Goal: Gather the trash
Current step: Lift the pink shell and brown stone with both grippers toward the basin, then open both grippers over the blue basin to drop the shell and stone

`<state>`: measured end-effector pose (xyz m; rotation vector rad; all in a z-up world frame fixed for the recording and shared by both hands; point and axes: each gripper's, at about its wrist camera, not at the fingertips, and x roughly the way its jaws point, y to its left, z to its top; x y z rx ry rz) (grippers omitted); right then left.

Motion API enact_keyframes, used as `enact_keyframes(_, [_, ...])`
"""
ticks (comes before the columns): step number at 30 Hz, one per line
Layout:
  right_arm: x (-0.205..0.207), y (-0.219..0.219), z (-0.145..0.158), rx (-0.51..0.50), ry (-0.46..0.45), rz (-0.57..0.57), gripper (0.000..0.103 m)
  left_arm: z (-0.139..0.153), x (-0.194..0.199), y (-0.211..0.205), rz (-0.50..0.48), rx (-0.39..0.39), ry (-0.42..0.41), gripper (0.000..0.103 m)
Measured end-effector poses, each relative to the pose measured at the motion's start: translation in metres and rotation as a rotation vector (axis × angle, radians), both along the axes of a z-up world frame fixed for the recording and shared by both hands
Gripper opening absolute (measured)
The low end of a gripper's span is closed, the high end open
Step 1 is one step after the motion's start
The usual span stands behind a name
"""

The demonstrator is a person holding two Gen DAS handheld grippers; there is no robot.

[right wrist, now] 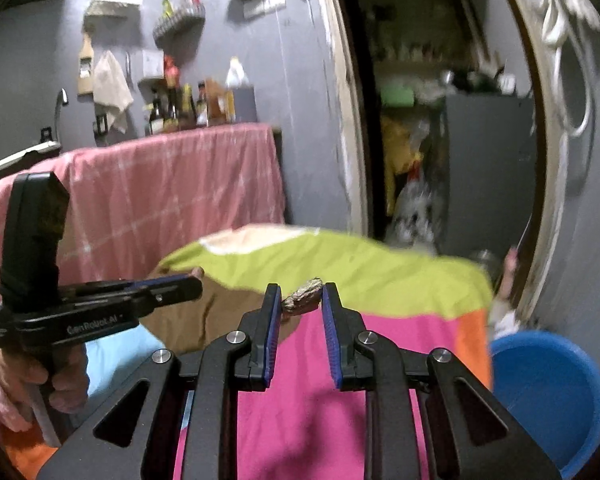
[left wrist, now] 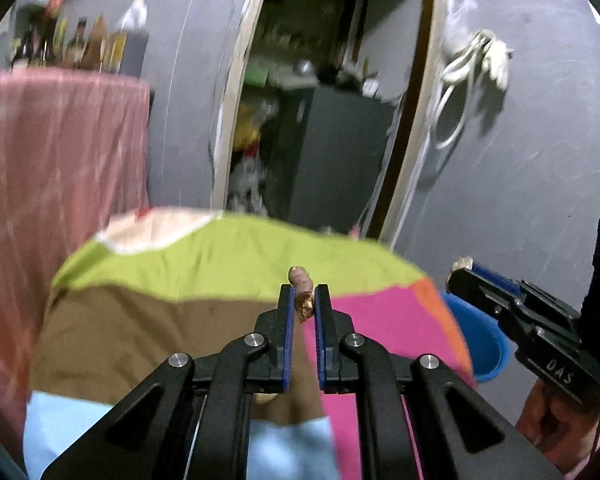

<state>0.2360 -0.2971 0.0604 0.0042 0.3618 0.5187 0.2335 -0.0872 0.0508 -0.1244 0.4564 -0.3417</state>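
Observation:
My left gripper [left wrist: 304,294] is shut on a small brownish-pink scrap of trash [left wrist: 301,282], held above the table with the colourful patchwork cloth [left wrist: 220,264]. My right gripper [right wrist: 300,294] is shut on a crumpled grey-brown scrap of trash [right wrist: 305,301] above the same cloth [right wrist: 340,272]. The right gripper also shows at the right of the left wrist view [left wrist: 462,270], with a pale scrap at its tip. The left gripper shows at the left of the right wrist view [right wrist: 194,280]. A blue bucket [right wrist: 548,392] stands low at the right, also in the left wrist view [left wrist: 480,344].
A counter draped in pink cloth [right wrist: 172,184] with bottles [right wrist: 188,108] stands behind left. An open doorway [right wrist: 440,140] with a grey cabinet and clutter is straight ahead. White cables hang on the grey wall [left wrist: 472,68] at the right.

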Motion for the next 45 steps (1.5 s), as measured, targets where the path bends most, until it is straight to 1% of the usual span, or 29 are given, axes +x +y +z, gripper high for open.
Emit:
enact_keyframes(3, [-0.012, -0.011, 0.017, 0.005, -0.08, -0.035, 0.018, 0.019, -0.011, -0.014, -0.011, -0.035, -0.087, 0.007])
enact_keyframes(4, [-0.019, -0.015, 0.025, 0.0, -0.121, -0.056, 0.018, 0.025, -0.014, -0.019, -0.015, -0.046, -0.117, 0.007])
enact_keyframes(8, [-0.042, -0.033, 0.049, -0.036, -0.263, -0.14, 0.018, 0.049, -0.028, -0.046, -0.036, -0.093, -0.25, 0.007])
enact_keyframes(10, [-0.055, -0.045, 0.062, -0.059, -0.34, -0.197, 0.018, 0.06, -0.036, -0.062, -0.05, -0.118, -0.306, 0.007])
enact_keyframes(12, [-0.064, -0.058, 0.072, -0.078, -0.398, -0.248, 0.018, 0.07, -0.043, -0.08, -0.064, -0.129, -0.357, 0.007])
enact_keyframes(16, [-0.076, -0.083, 0.081, -0.116, -0.474, -0.346, 0.018, 0.078, -0.053, -0.122, -0.089, -0.133, -0.446, 0.007])
enact_keyframes(19, [-0.079, -0.102, 0.079, -0.144, -0.504, -0.418, 0.018, 0.076, -0.055, -0.154, -0.112, -0.131, -0.467, 0.007])
enact_keyframes(23, [-0.076, -0.135, 0.067, -0.14, -0.495, -0.492, 0.019, 0.061, -0.042, -0.186, -0.136, -0.119, -0.44, 0.007])
enact_keyframes(28, [-0.064, -0.173, 0.04, -0.117, -0.413, -0.551, 0.019, 0.038, -0.015, -0.22, -0.156, -0.092, -0.333, 0.007])
enact_keyframes(30, [-0.058, -0.183, 0.027, -0.105, -0.365, -0.557, 0.019, 0.026, -0.005, -0.23, -0.166, -0.08, -0.284, 0.007])
enact_keyframes(35, [-0.042, -0.201, -0.006, -0.07, -0.232, -0.561, 0.019, -0.004, 0.021, -0.249, -0.179, -0.049, -0.134, 0.007])
enact_keyframes(38, [-0.036, -0.208, -0.019, -0.034, -0.17, -0.556, 0.02, -0.017, 0.033, -0.255, -0.187, -0.039, -0.075, 0.007])
enact_keyframes(41, [-0.03, -0.211, -0.028, -0.017, -0.125, -0.547, 0.02, -0.025, 0.041, -0.258, -0.2, -0.027, -0.034, 0.007])
enact_keyframes(45, [-0.025, -0.21, -0.036, -0.01, -0.088, -0.532, 0.02, -0.031, 0.044, -0.26, -0.213, -0.027, -0.012, 0.008])
